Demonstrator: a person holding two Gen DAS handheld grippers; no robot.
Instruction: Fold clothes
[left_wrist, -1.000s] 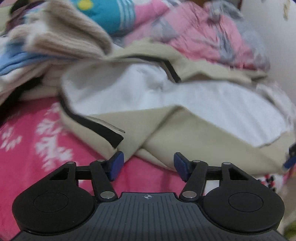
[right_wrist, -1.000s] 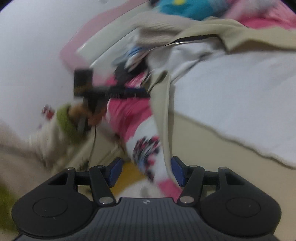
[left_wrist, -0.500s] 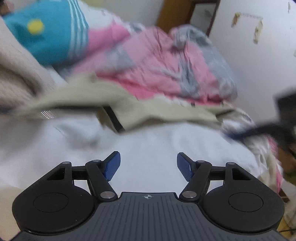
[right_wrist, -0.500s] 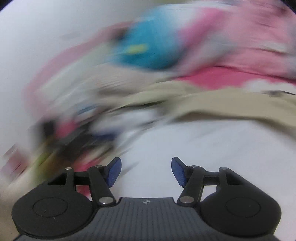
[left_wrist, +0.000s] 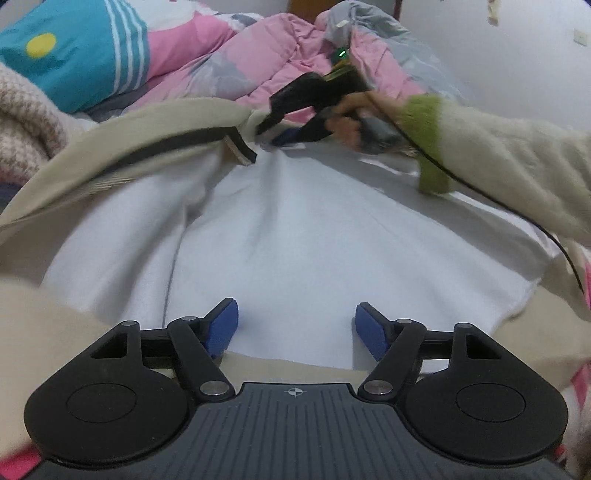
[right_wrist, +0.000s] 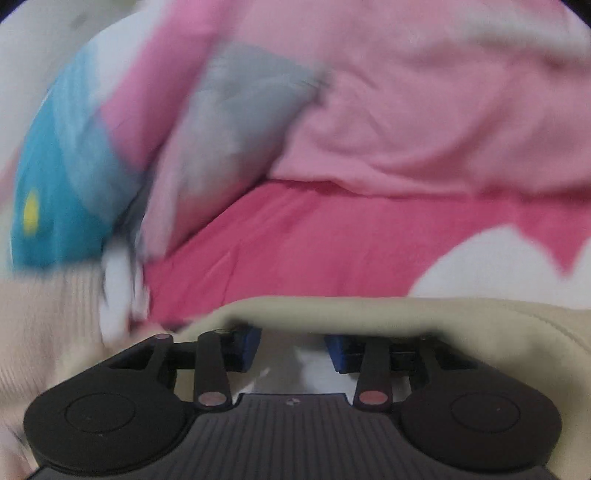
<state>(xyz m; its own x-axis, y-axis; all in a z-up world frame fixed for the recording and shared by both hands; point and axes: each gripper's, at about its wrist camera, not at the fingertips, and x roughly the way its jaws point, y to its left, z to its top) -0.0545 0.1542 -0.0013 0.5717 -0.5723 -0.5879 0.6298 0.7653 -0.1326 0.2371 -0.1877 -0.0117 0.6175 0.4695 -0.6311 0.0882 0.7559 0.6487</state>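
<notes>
Clothes here means one beige garment (left_wrist: 122, 147) with a white fleecy lining (left_wrist: 295, 236), spread lining-up over a pink bedsheet (right_wrist: 332, 236), and both hand-held grippers are working its edges. The left gripper (left_wrist: 295, 328) hovers low over the near hem, its blue fingers (left_wrist: 221, 328) wide and opening further, nothing pinched between them yet; white lining lies just beyond them, the beige hem just under. The right gripper (right_wrist: 291, 350) is at the far edge, jaws closing, with the beige edge humped over its fingertips and white lining in the gap; whether the pads press the cloth yet I cannot tell. From the left wrist view it shows as a dark shape in a hand (left_wrist: 347, 122) with a green-cuffed sleeve (left_wrist: 428, 144).

This looks a soft, thick, limp piece: light to lift, sure to sag and drag wherever it is unsupported, not slippery. Best held at the doubled hem or near the black-trimmed edge (left_wrist: 177, 147), both layers together. Beyond lie a crumpled pink quilt (left_wrist: 266, 66), a blue pillow (left_wrist: 81, 55), and a knit throw (left_wrist: 26, 122).
</notes>
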